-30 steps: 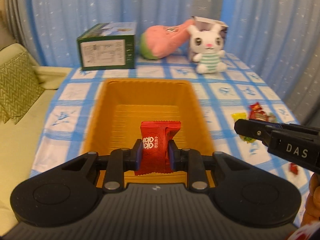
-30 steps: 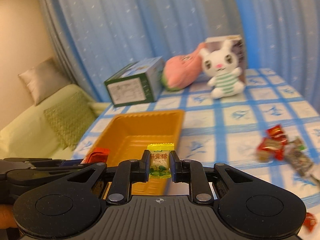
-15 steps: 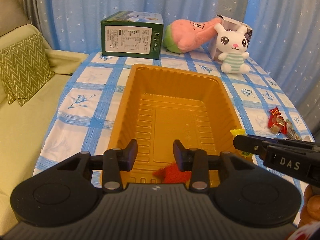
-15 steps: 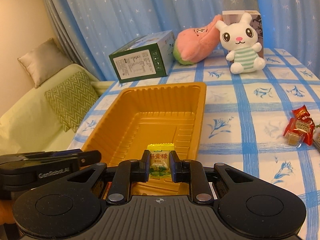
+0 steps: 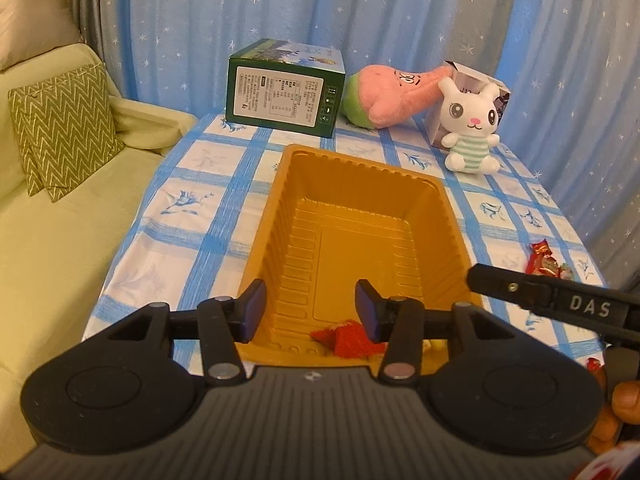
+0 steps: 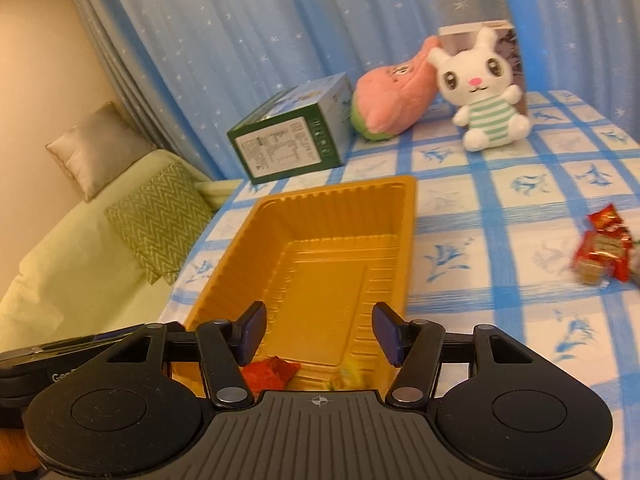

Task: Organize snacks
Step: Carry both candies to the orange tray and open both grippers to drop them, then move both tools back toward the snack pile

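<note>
Tongs [image 6: 318,334] opening over orange tray [image 6: 408,240]

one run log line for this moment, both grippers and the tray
left gripper: opening, empty | right gripper: opening, empty | orange tray: red snack, yellow candy inside | loose snacks: on table

Shiny ribbed plastic tray [image 5: 280,216], crinkly shiny red snack wrapper [image 5: 348,338], soft fuzzy bunny toy [image 5: 472,128], smooth cardboard box [image 5: 284,102], cloth-covered tabletop [image 5: 192,208]

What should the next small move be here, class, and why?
Probably swing the right claw, its jaws opening with nothing between them, toward the loose wrapped snacks on the tablecloth. The red snack and yellow candy already lie in the orange tray, so more remain to collect.
</note>
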The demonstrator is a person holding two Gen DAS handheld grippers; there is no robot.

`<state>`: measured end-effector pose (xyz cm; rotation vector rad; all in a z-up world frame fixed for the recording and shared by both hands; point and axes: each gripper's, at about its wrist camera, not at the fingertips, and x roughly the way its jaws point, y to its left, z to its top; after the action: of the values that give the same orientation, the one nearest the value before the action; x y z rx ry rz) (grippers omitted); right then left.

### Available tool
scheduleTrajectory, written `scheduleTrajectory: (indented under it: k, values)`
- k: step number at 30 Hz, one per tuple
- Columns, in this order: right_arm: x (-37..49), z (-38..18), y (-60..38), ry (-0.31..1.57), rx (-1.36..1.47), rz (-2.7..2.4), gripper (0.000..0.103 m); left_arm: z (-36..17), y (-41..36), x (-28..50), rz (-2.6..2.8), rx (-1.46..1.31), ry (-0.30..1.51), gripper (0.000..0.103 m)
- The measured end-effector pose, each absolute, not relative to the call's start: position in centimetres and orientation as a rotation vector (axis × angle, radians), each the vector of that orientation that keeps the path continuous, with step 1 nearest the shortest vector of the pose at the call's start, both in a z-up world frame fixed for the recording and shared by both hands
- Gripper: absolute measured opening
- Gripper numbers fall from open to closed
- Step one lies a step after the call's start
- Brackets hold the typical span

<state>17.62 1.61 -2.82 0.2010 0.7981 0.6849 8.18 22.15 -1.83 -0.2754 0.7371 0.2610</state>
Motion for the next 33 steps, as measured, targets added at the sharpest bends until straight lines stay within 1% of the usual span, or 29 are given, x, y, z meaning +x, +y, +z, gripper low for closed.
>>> scheduleTrajectory:
  k: [8, 10, 12, 18, 24, 33]
  values:
    - [14.2, -1.3, -3.7, 0.804, 0.172, 0.510, 0.059, -0.9, 19.0, 6.0, 0.226, -0.289, 0.730, 0.052]
    - [13.4, -1.1, -5.1, 0.815, 0.165, 0.469, 0.059, -0.6, 18.1, 5.4, 0.217, -0.297, 0.722, 0.057]
    - [12.6, -0.8, -6.4, 0.828, 0.165, 0.430, 0.059, -0.3, 17.0, 4.8, 0.199, -0.295, 0.715, 0.061]
    - [10.0, -0.1, -10.1, 0.833, 0.133, 0.342, 0.059, 0.0, 13.5, 3.8, 0.133, -0.278, 0.725, 0.063]
    - [7.8, 0.3, -13.1, 0.838, 0.086, 0.277, 0.059, 0.1, 10.1, 3.8, 0.063, -0.262, 0.738, 0.067]
    - [6.7, 0.2, -16.9, 0.838, 0.096, 0.217, 0.059, -0.3, 6.1, 4.6, -0.011, -0.228, 0.766, 0.068]
